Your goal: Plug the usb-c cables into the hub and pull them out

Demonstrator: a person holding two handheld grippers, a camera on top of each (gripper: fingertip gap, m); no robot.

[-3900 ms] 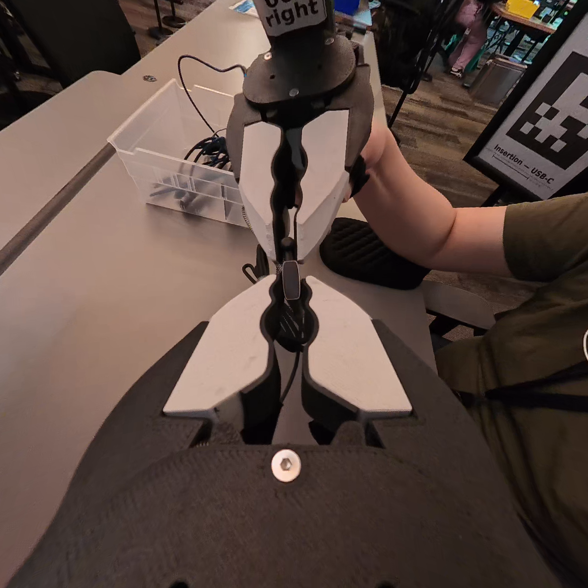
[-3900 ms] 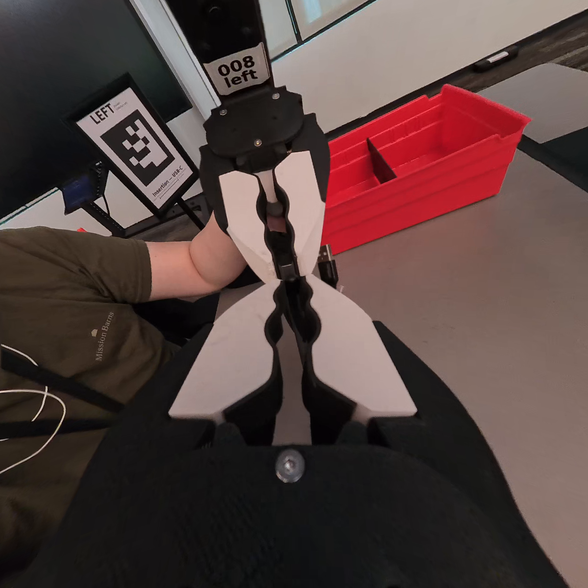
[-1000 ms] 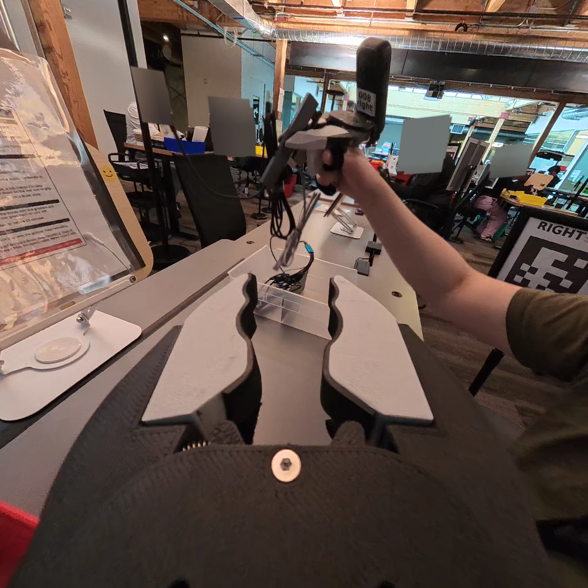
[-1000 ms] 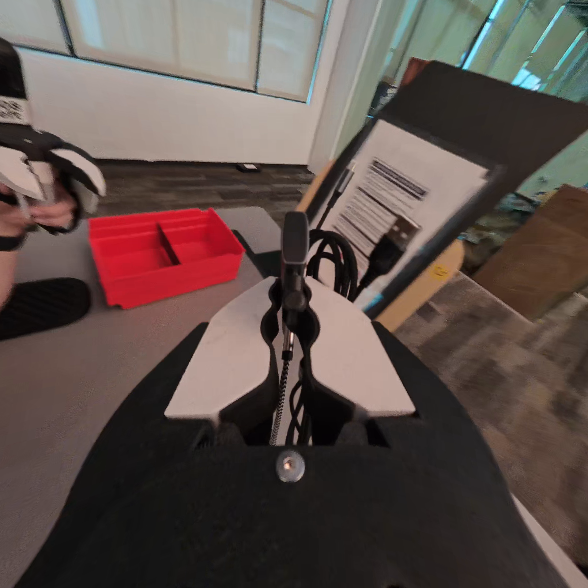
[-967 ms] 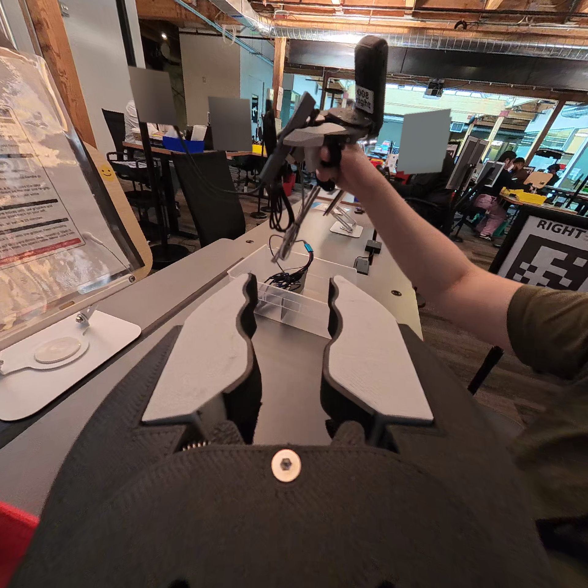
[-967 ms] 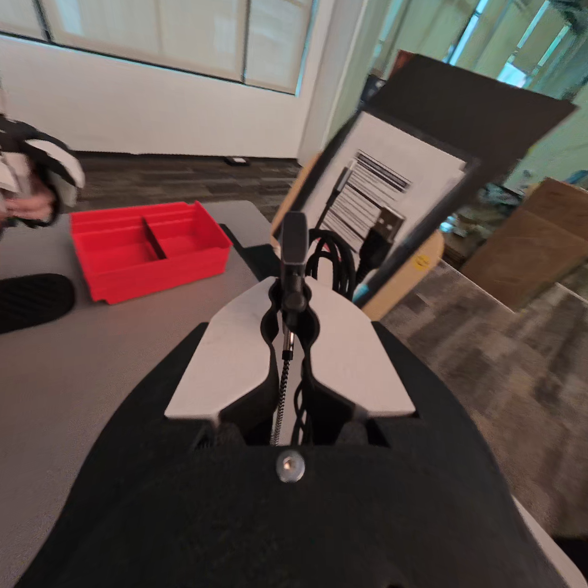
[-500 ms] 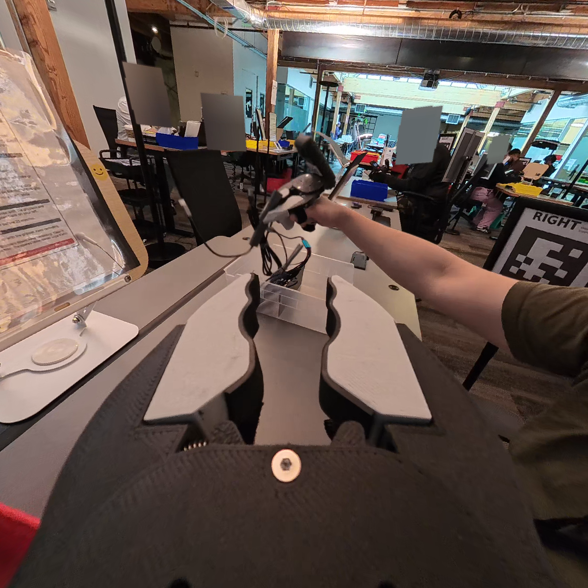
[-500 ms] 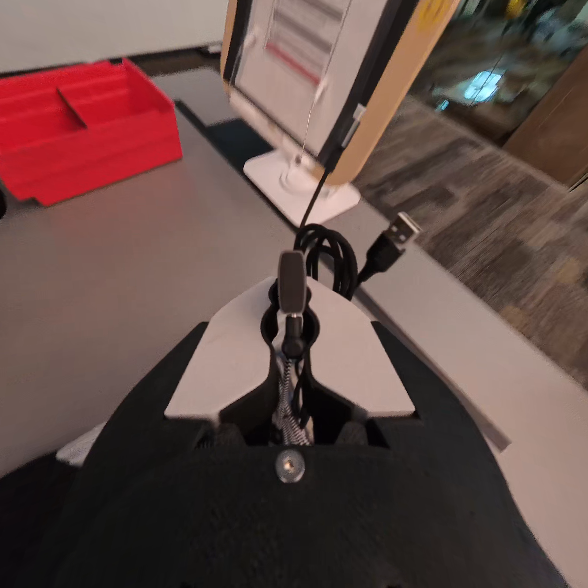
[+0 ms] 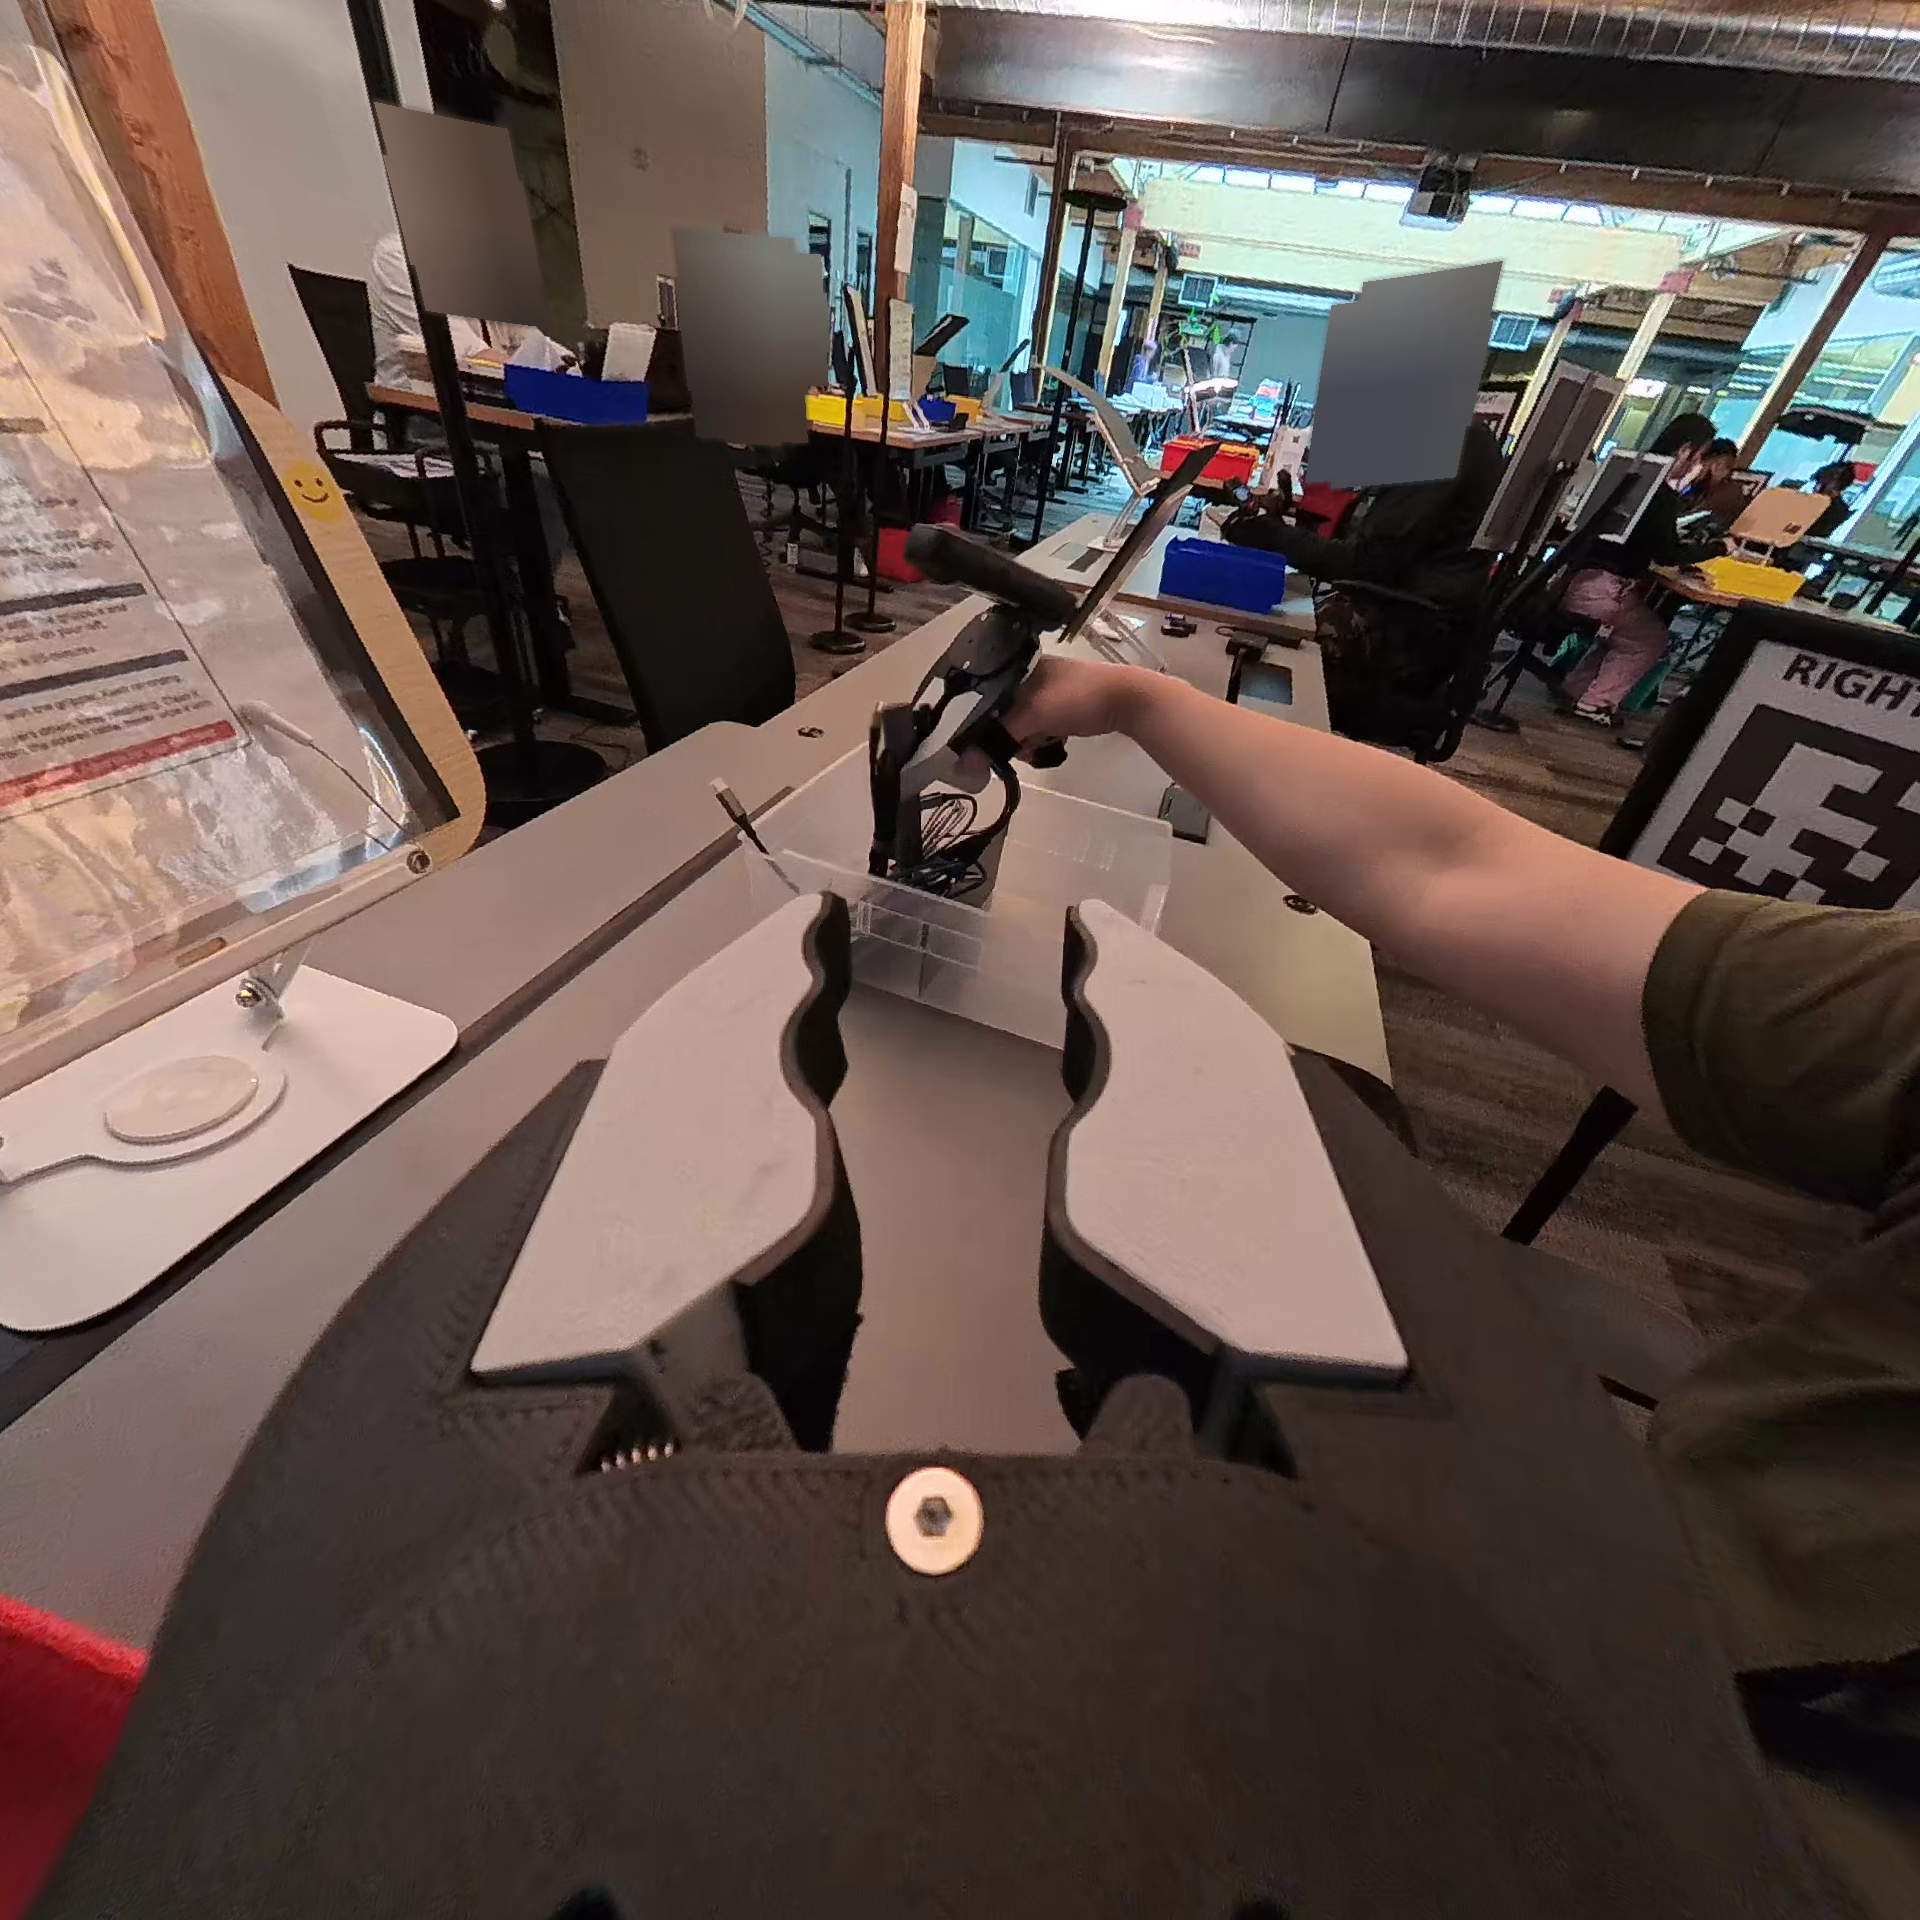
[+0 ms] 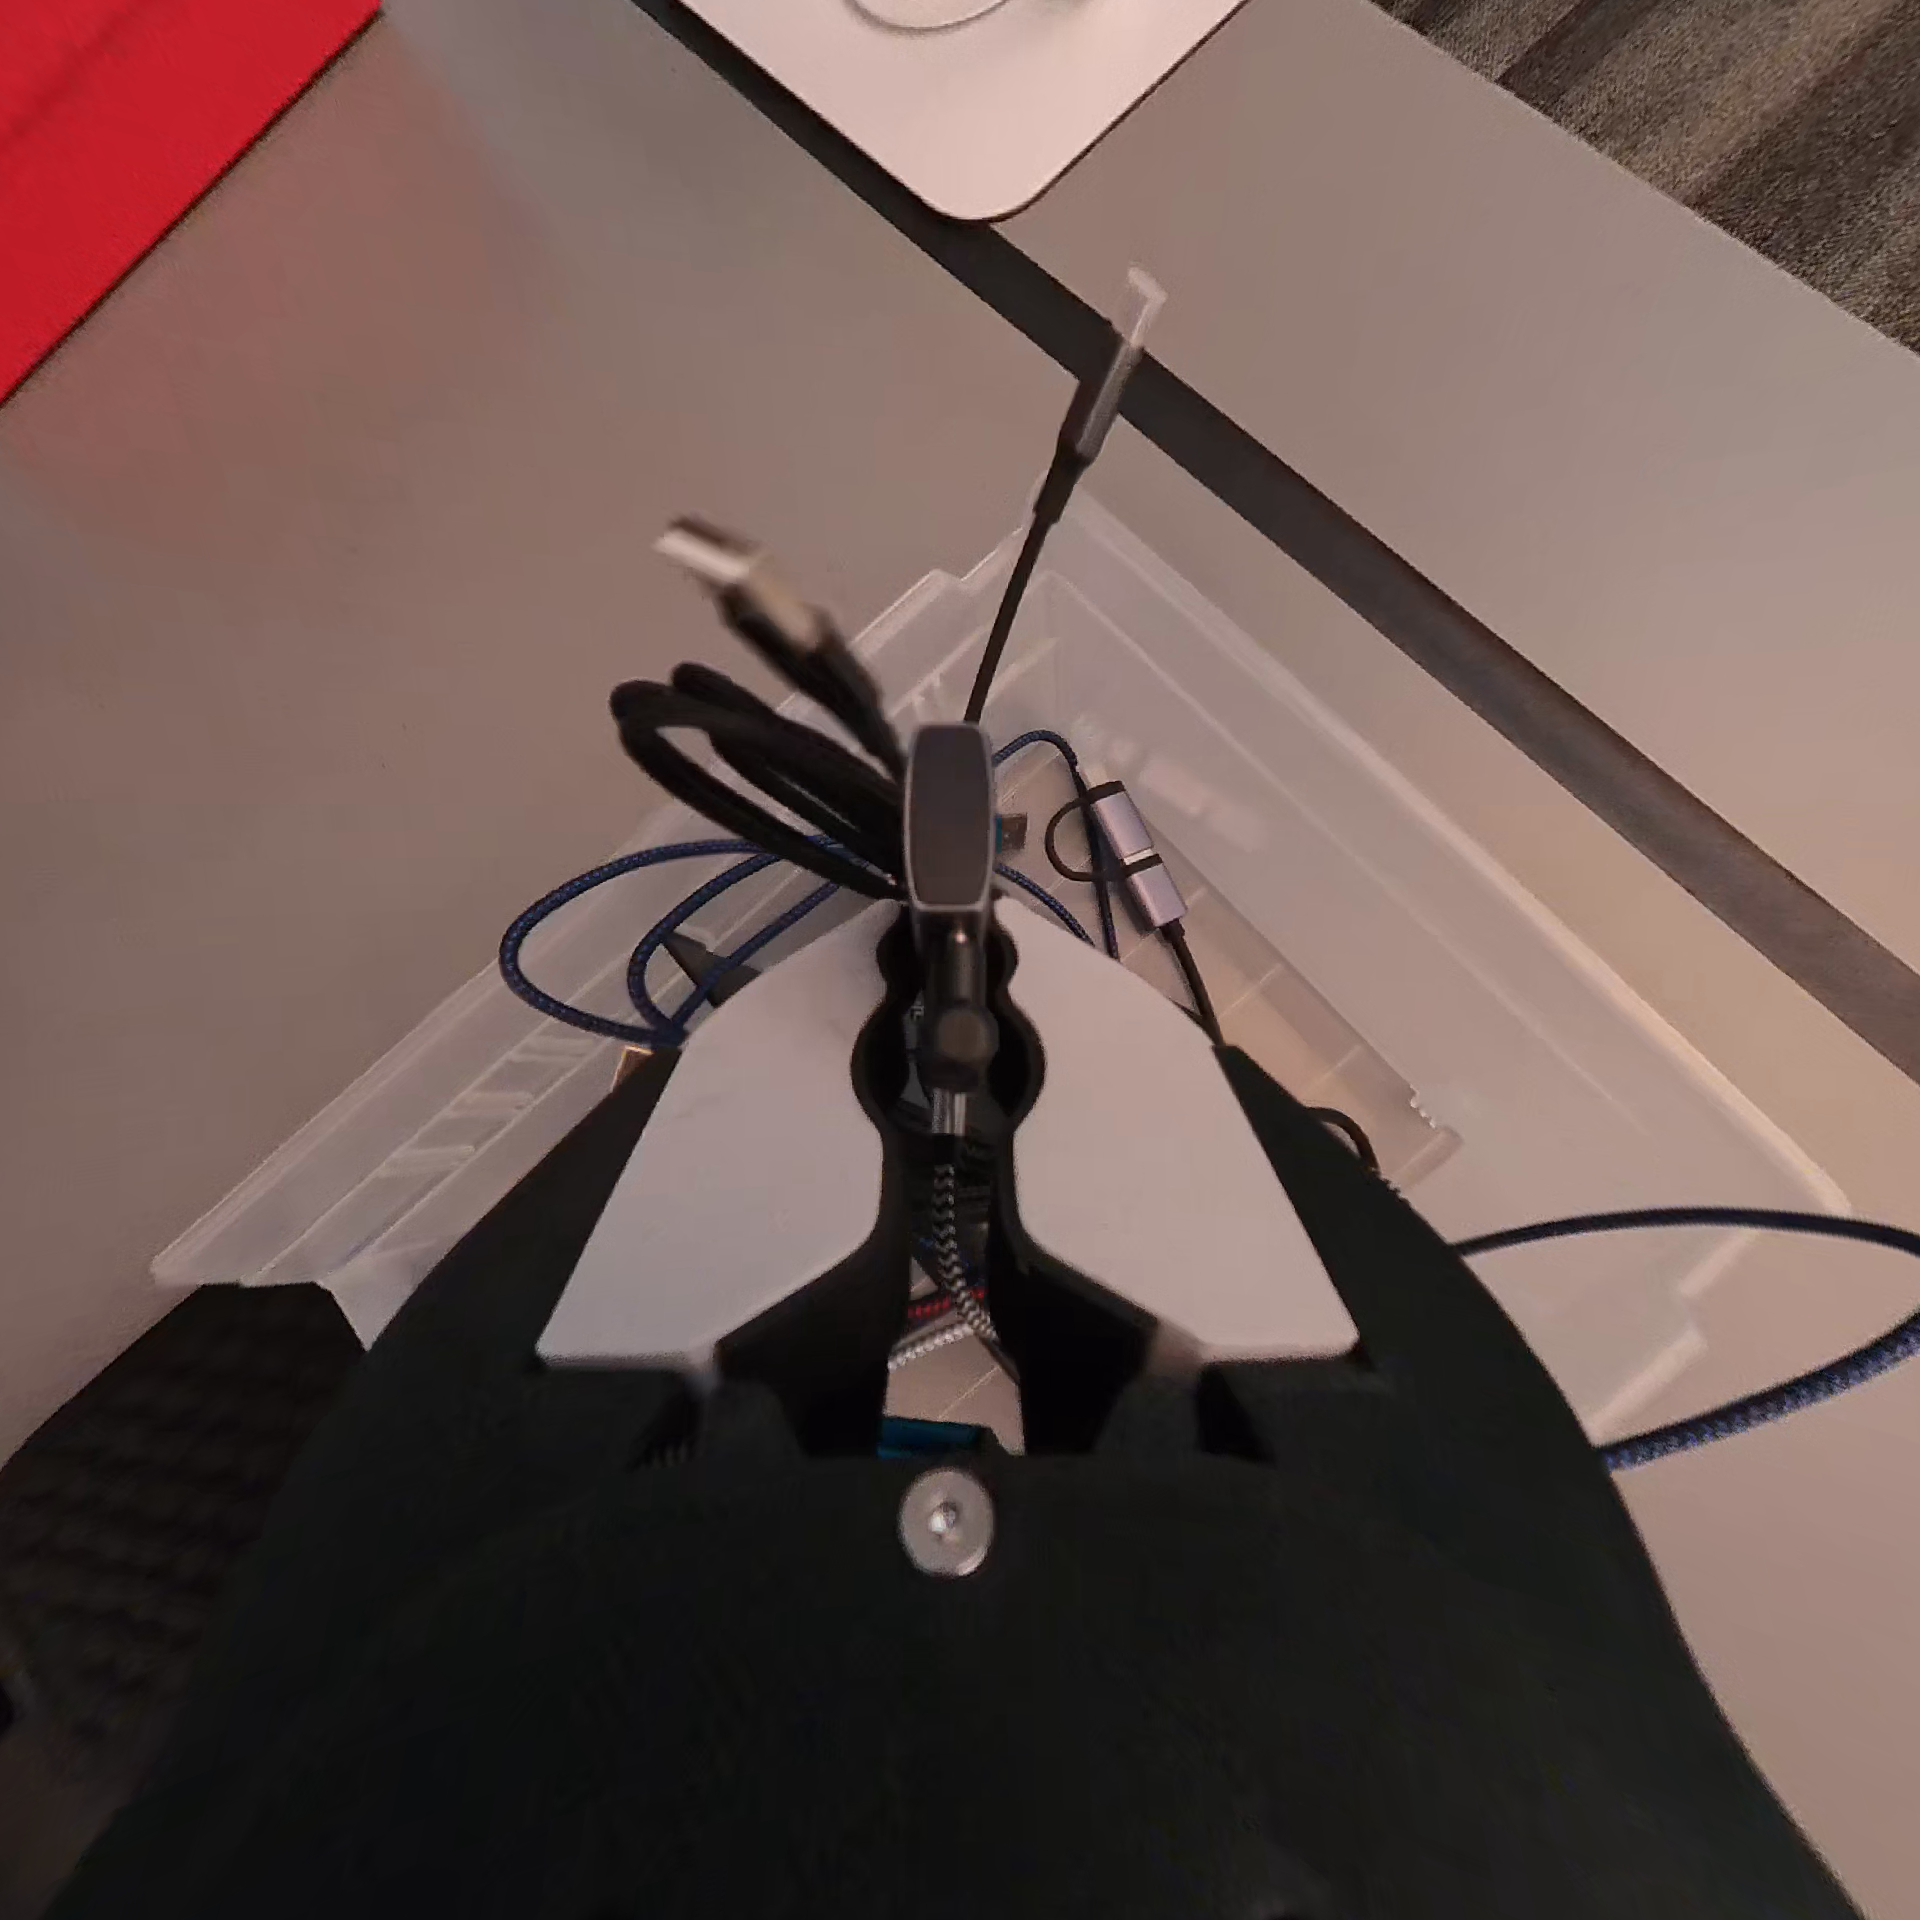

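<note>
Two grippers: the left gripper [image 9: 945,997] hangs empty above the table [image 9: 582,935], fingers spread. Farther off, the right gripper [image 10: 951,935] clenches the grey hub [image 10: 943,816] with its bundled cables [image 10: 748,748] over the clear bin [image 10: 1299,831].

Grey table [image 9: 436,935], black office chair [image 9: 665,582], wooden posts [image 9: 899,156], rows of desks [image 9: 914,431], bright far windows [image 9: 1870,353]

left tool [image 9: 945,1039]: jaws wide apart, nothing between them, level and pointing forward | right tool [image 10: 948,914]: jaws closed, tilted steeply downward | right arm [image 9: 1382,831]: bare forearm stretched forward, hand [image 9: 1070,701] gripping the tool's handle
</note>
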